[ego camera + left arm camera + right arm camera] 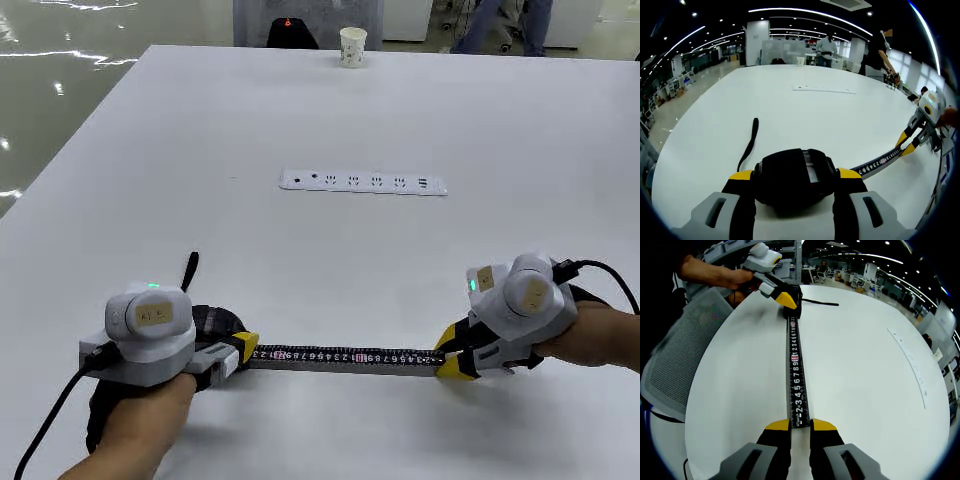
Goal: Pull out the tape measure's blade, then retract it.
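- Left tongs [795, 174] are clamped on the black tape measure case [792, 187], one yellow tip on each side, down at the near edge of the white counter [400, 110].
- The blade [345, 356] is out, running low along the counter from the case across to the right tongs [452, 355].
- Right tongs pinch the blade's end between their yellow tips, numbers facing up.
- A black wrist strap [189, 270] lies on the counter just beyond the case.
- Farther off, there's a white power strip [362, 182] mid-counter and a paper cup [352, 46] near the far edge.
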The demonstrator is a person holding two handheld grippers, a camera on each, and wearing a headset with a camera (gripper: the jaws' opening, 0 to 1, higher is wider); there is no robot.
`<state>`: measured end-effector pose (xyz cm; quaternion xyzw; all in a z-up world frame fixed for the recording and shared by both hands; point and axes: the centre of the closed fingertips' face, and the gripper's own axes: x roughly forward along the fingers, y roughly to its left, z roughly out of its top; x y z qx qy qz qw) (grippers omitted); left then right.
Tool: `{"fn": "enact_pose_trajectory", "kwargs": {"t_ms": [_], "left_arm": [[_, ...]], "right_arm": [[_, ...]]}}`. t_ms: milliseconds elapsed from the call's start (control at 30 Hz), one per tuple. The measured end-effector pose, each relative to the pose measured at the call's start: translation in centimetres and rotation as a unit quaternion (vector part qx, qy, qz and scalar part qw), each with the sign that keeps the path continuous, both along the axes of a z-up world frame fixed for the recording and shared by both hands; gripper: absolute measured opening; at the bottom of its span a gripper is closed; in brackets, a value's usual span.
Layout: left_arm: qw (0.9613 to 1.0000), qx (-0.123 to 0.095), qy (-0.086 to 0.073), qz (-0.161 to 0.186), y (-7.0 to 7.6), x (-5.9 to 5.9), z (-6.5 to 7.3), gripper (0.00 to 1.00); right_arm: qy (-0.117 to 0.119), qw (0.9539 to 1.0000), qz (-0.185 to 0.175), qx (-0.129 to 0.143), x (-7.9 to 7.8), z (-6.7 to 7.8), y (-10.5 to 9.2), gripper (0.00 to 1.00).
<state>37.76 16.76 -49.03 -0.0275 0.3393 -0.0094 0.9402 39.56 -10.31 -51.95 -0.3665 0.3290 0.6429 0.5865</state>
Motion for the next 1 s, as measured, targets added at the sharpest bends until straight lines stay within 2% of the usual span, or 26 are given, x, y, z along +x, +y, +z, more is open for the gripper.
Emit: {"fn": "enact_pose_trajectory", "kwargs": {"t_ms": [433,1000], "left_arm": [[1.0,-0.001,0.001,-0.001,0.0,0.1,0.0,0.57],[1.0,-0.001,0.002,-0.004,0.0,0.1,-0.1,0.57]], "right_arm": [[-0.001,1.0,0.001,-0.002,0.1,0.1,0.1,0.1],[0.001,1.0,0.005,0.002,0.0,0.2,1.1,0.1]]}}
